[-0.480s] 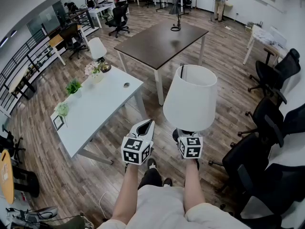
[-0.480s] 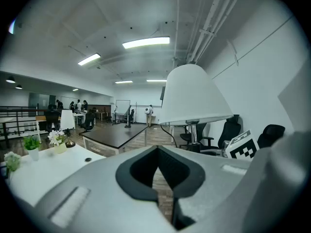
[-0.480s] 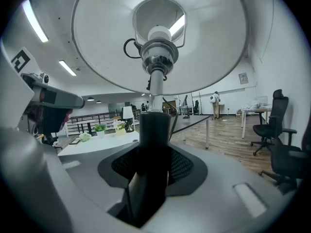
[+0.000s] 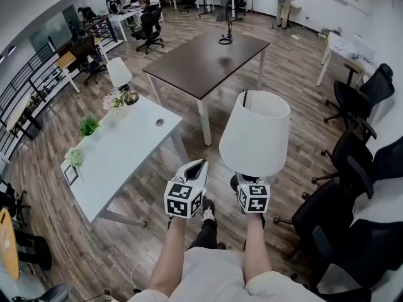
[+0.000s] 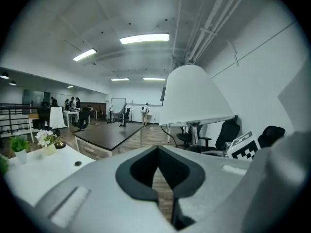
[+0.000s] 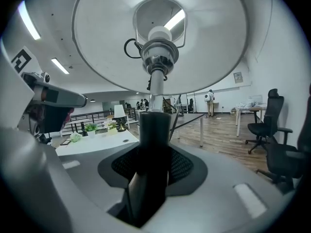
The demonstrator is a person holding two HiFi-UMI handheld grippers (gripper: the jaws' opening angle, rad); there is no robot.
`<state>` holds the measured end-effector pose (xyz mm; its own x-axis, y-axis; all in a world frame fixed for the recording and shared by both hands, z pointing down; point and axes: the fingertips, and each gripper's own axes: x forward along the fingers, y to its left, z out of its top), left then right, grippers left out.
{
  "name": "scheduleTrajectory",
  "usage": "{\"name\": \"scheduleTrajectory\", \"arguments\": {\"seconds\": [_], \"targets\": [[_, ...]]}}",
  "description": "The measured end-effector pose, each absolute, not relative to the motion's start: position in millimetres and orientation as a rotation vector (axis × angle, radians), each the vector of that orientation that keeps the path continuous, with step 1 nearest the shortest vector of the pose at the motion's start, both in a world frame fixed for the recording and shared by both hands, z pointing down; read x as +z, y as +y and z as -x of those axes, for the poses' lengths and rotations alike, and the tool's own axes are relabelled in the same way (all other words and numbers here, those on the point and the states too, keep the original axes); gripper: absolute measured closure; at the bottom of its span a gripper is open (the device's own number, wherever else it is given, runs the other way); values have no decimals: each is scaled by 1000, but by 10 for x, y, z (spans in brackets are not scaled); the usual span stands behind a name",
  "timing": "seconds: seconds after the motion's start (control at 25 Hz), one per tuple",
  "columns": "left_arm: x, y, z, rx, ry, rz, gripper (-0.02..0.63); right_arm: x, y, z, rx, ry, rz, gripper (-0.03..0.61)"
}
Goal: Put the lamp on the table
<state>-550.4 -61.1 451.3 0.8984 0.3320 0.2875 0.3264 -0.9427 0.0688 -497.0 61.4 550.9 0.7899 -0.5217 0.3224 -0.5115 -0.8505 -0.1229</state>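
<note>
Nearest, at the left gripper [image 4: 196, 167]: jaws pressed together, nothing between them. Just beside it, at the right gripper [image 6: 151, 174]: jaws clamped on the dark stem [image 6: 151, 130] of the lamp [image 4: 255, 134]. Lamp carried upright in the air over the wood floor [image 4: 126, 231], off to the right of the white table [image 4: 119, 156] and apart from it.

Probably light but top-heavy, with the wide white shade [image 6: 97, 42] well above the grip. Shade likely thin and easy to dent, so best left untouched. Bulb [image 6: 159, 33] fragile too. Stem stiff and smooth, apt to slip or swing if tilted, so better gripped low on the stem, as here, and kept upright.

In the head view, grip itself hidden under the shade. Base in no view, somewhere below the jaws. Farther off, a dark table [image 4: 208, 52], then people at the back wall, too small to make out.
</note>
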Motion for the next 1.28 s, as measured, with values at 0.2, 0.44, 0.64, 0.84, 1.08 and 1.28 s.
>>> {"name": "scheduleTrajectory", "arguments": {"seconds": [0.2, 0.44, 0.64, 0.84, 1.08, 1.28], "targets": [[4532, -603, 5081, 469, 563, -3023, 612, 5498, 613, 4630, -527, 835, 2945, 405], [4474, -737, 4441, 463, 601, -3011, 612, 5410, 540, 4007, -526, 795, 2965, 405], [4369, -856, 3775, 444, 657, -2997, 613, 5340, 477, 3454, -523, 731, 2976, 405], [4295, -832, 3126, 417, 731, -2970, 612, 5282, 504, 2952, -512, 672, 2998, 405], [4371, -859, 2447, 425, 832, -2945, 612, 5287, 503, 2335, -497, 566, 3002, 405], [4392, -979, 2029, 421, 860, -2925, 612, 5346, 520, 1940, -504, 473, 3018, 405]]}}
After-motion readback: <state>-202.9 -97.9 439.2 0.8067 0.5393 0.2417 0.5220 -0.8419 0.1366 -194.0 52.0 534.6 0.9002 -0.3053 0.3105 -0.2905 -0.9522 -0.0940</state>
